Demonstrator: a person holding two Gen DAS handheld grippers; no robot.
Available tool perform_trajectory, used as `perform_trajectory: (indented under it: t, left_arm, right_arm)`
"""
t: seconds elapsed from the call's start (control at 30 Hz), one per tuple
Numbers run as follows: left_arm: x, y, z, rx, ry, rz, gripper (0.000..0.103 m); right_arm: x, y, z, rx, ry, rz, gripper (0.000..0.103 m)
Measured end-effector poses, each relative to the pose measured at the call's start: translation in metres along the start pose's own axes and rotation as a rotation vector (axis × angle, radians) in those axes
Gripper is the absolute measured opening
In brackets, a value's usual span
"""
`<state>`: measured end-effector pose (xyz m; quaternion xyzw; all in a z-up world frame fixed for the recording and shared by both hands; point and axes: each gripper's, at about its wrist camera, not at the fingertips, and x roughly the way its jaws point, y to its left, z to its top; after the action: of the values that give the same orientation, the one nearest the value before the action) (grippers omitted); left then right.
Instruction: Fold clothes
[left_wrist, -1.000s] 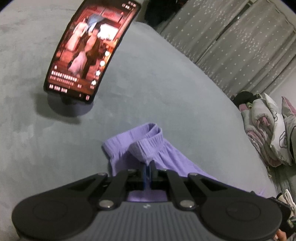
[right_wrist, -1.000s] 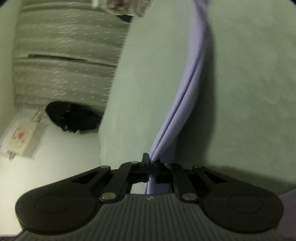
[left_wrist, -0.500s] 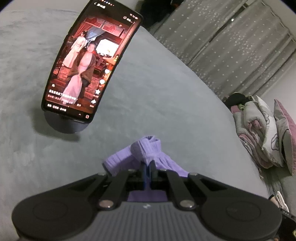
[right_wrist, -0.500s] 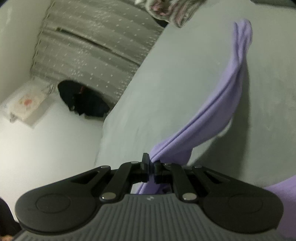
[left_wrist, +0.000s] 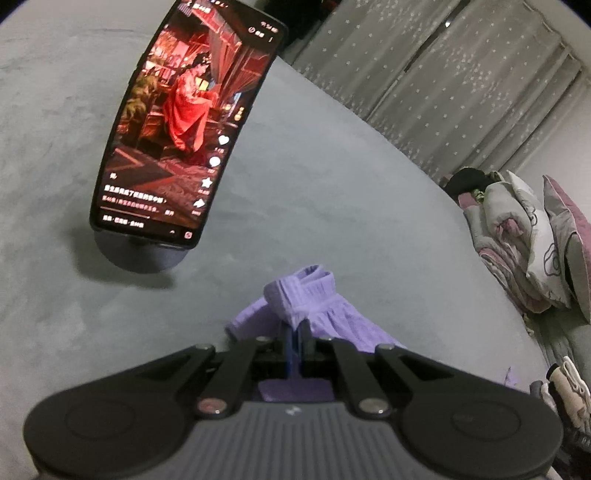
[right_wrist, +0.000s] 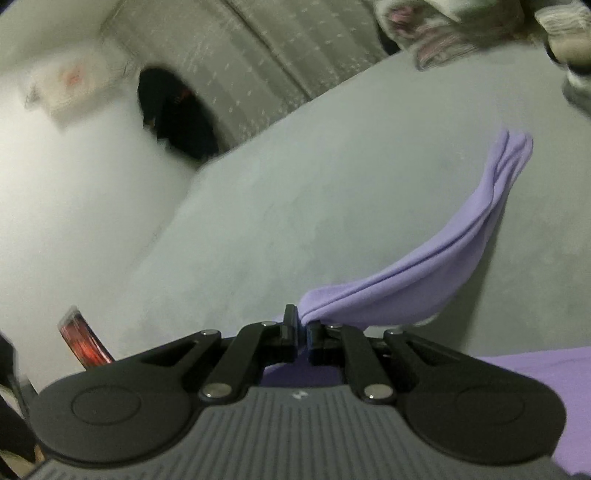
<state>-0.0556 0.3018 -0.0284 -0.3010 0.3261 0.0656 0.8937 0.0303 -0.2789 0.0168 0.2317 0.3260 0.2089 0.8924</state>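
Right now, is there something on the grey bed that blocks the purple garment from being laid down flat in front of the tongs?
Nothing visible blocks it. Both tongs, left and right, are shut on the purple garment. The grey bed ahead is bare; the phone on its stand is off to the left, apart from the cloth.

Home bedroom — grey bed (left_wrist: 332, 177), curtains (left_wrist: 461, 74), rumpled bedding (left_wrist: 524, 243)
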Motion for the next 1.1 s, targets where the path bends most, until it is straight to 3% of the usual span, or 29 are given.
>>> perform_trajectory:
  t: [0.23, 0.37, 0.43, 0.53, 0.57, 0.8, 0.97, 1.1]
  left_arm:
    - [0.015, 0.003, -0.01, 0.031, 0.102, 0.141, 0.004]
    - [0.015, -0.009, -0.016, 0.086, 0.092, 0.196, 0.009]
    - [0.011, -0.017, -0.018, 0.118, 0.071, 0.221, 0.022]
    - [0.001, -0.025, -0.02, 0.147, 0.029, 0.24, 0.049]
    - [-0.002, -0.028, -0.021, 0.156, 0.014, 0.246, 0.05]
    - [-0.01, -0.057, -0.03, 0.225, -0.007, 0.16, 0.056]
    - [0.004, -0.081, -0.046, 0.304, 0.037, 0.11, 0.058]
    - [0.019, -0.098, -0.06, 0.355, 0.086, 0.063, 0.058]
  right_arm:
    - [0.023, -0.004, -0.03, -0.158, 0.116, -0.043, 0.008]
    - [0.049, -0.019, -0.045, -0.177, 0.224, -0.078, 0.01]
    - [0.05, -0.025, -0.048, -0.17, 0.219, -0.063, 0.014]
    - [0.044, -0.032, -0.038, -0.139, 0.214, -0.071, 0.035]
    - [0.041, -0.036, -0.033, -0.122, 0.199, -0.077, 0.045]
    - [0.032, -0.084, 0.004, 0.102, 0.099, -0.127, 0.046]
    - [0.048, -0.125, 0.021, 0.323, 0.071, -0.158, 0.046]
    - [0.066, -0.141, 0.031, 0.437, 0.06, -0.124, 0.046]
